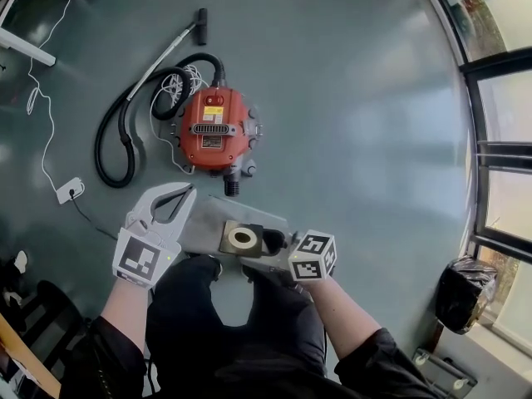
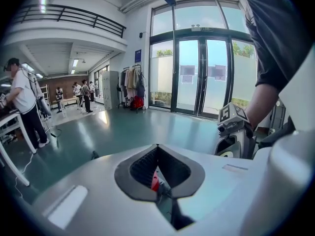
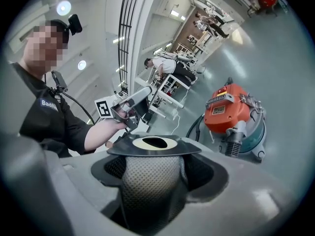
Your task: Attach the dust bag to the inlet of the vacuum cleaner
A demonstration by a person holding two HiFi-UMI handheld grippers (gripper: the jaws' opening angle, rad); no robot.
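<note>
Dust bag position: the dust bag (image 1: 218, 223) is up off the floor in front of the person's knees, on the near side of the vacuum cleaner (image 1: 214, 130) and clear of it.
Dust bag collar: the stiff collar (image 1: 243, 239) lies close to level, with its round hole facing up at the head camera.
Dust bag long axis: in the head view the grey cloth body runs from the collar toward the person's left, crosswise to the vacuum's inlet.
Right gripper: the right gripper (image 1: 274, 241) has its jaws held part-way apart and clamped on the mesh cloth just under the collar. In the right gripper view the cloth fills the gap between them.
Left gripper: the left gripper (image 1: 188, 192) has its jaws pressed together with nothing between them. Its tip is at the left end of the bag, and I cannot tell whether it touches.
Inlet: the ribbed grey inlet (image 1: 232, 186) sticks out of the vacuum's near side and points toward the person, with open floor between it and the collar.
Vacuum cleaner: orange body, standing on the floor.
Hose: the black hose (image 1: 109, 136) loops on the floor to the vacuum's left.
</note>
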